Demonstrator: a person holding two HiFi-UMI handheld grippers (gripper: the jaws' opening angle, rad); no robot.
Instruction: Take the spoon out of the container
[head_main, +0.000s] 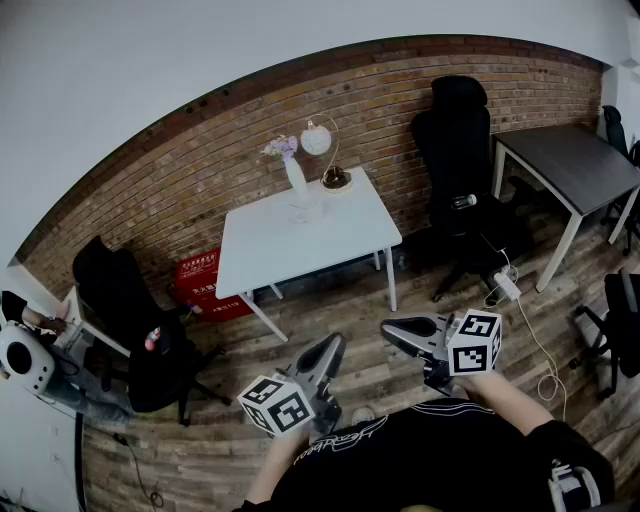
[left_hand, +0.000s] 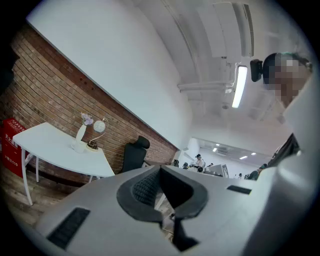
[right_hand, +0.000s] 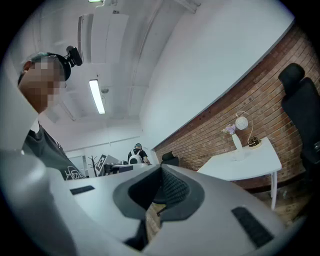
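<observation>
A white table (head_main: 330, 250) stands by the brick wall, well away from both grippers. On it are a white vase with purple flowers (head_main: 295, 180) and a small clear container (head_main: 304, 211) in front of the vase; a spoon is too small to make out. My left gripper (head_main: 331, 346) is held low near the person's body, jaws shut with nothing between them. My right gripper (head_main: 388, 328) hangs beside it, also shut and holding nothing. In the left gripper view the jaws (left_hand: 160, 169) meet, with the table (left_hand: 55, 150) far off to the left. The right gripper view shows its jaws (right_hand: 161, 168) pressed together and the table (right_hand: 250, 162) at the right.
A globe lamp (head_main: 320, 142) stands at the table's back edge. Black office chairs stand at the left (head_main: 125, 320) and the right (head_main: 462, 170) of the table. A dark desk (head_main: 570, 165) is at far right, a red box (head_main: 205, 283) under the table's left side. Wooden floor lies between me and the table.
</observation>
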